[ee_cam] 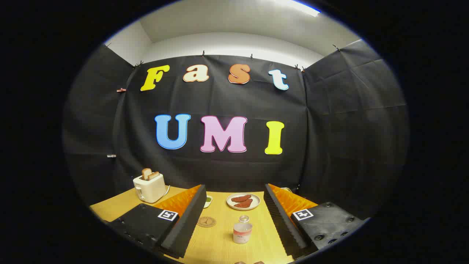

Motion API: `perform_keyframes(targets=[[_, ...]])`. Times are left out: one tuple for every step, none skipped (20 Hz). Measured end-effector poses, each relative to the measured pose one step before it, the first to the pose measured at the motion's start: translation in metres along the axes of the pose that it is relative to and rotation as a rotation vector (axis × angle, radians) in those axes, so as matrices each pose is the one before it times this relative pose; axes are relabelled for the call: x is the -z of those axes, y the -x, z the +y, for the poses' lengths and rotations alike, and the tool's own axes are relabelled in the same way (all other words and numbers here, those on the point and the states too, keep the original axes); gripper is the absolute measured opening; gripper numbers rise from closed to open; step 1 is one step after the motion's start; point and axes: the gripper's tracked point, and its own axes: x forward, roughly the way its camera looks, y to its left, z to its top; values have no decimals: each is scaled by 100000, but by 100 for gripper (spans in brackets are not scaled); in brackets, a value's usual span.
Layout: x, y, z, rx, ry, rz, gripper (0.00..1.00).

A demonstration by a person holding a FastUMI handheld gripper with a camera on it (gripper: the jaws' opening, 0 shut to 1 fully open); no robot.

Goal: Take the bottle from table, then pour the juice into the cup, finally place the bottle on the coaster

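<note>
The hand-held gripper [234, 220] hung with its fingers spread wide, gripping nothing. The bottle [242, 230] stood upright between them, slightly right of centre. The approach likely called for lowering level and centring before closing on its body. From left, the wooden counter [216, 240] carried a toaster [149, 187], coaster [206, 221] and plate [243, 201].

Gripper [234, 223] hangs above wooden table [220, 245], fingers spread wide, touching nothing. Clear bottle [242, 230] stands upright between fingers, apart from both. Round coaster [206, 222] lies just left of bottle, near left finger. Plate [243, 201] of reddish food sits beyond fingertips. Toaster [149, 187] with bread stands far left.
</note>
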Motion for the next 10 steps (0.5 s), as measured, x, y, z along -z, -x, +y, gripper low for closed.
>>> perform_keyframes(targets=[[431,-42,-147,-654,374,1014,97],[404,121,-97,-873,25,800,97],[185,7,-14,-488,-161,275,97],[168,66,-131,-238,-414,100,97],[61,-183,29,-642,-518,-81,97],[-23,-375,-150,-64,38,-576,97],[0,-529,-314,660,275,-396,97],[153,-638,-242,658,-227,-482,97],[317,-535,-248,607,-576,-15,97],[343,-472,-67,310,-440,447,97]])
